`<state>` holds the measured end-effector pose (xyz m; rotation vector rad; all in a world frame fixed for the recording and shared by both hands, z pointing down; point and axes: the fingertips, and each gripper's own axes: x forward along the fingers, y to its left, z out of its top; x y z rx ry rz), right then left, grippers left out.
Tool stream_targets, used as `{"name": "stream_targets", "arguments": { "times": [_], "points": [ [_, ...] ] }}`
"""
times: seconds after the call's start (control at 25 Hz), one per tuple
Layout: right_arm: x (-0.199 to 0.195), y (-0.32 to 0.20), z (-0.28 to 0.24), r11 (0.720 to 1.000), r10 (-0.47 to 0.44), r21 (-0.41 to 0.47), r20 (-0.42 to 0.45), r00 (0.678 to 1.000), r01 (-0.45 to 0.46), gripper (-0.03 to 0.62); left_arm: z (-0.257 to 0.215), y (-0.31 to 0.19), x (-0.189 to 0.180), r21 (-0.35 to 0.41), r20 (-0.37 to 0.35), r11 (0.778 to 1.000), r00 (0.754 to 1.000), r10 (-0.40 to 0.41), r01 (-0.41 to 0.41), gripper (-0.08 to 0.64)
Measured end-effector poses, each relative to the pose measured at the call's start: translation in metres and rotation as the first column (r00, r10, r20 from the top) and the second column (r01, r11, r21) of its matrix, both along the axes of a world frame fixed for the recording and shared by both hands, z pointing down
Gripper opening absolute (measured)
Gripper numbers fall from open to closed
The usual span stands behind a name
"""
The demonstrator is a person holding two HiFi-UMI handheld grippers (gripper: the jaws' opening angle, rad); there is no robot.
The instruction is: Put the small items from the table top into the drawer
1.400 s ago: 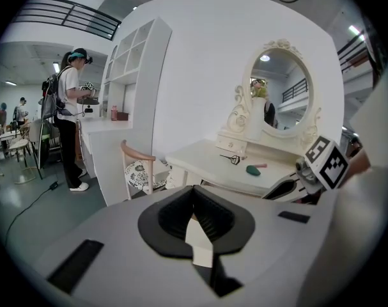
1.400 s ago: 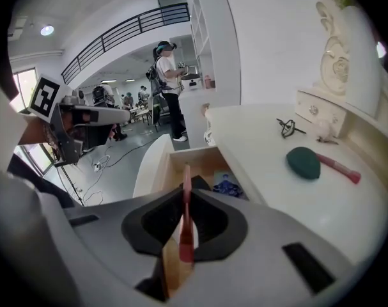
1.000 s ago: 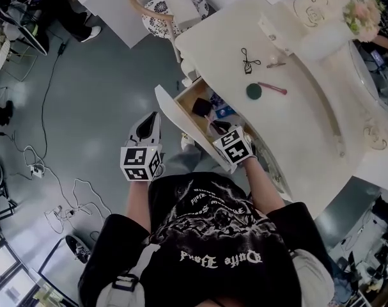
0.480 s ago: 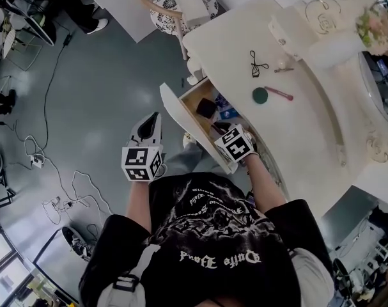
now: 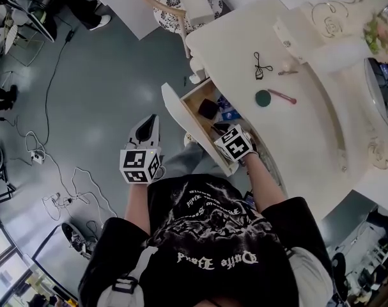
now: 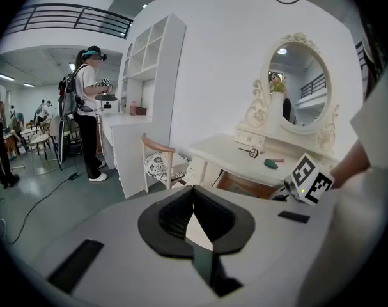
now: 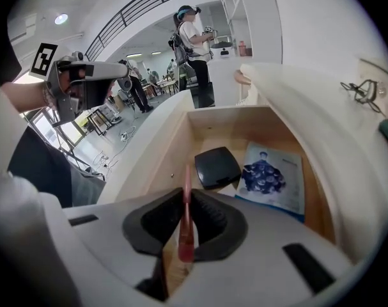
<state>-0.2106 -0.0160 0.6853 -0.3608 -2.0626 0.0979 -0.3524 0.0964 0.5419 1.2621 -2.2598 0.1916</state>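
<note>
1. Gripping a thin pink stick (image 7: 186, 217), the right gripper (image 7: 186, 194) has its jaws nearly closed on it and points down into the open drawer (image 7: 156, 139).
2. A black case (image 7: 217, 167) and a blue booklet (image 7: 270, 174) lie side by side in the drawer.
3. The left gripper (image 6: 194, 190) hangs beside the drawer front, its jaws meeting at the tips with nothing between them.
4. A green disc (image 5: 263, 98), a second pink stick (image 5: 284, 96) and a black cord (image 5: 261, 66) lie on the table top (image 5: 296, 139).
</note>
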Motion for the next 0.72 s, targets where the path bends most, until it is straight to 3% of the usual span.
{"name": "stream_targets", "arguments": {
  "times": [0.72],
  "points": [
    [-0.007,0.001,0.027,0.998,-0.049,-0.049,-0.030,0.998,0.048,0.051,0.007,0.015,-0.008,-0.050,0.005,0.998,1.000,-0.030,0.030,0.015]
  ]
}}
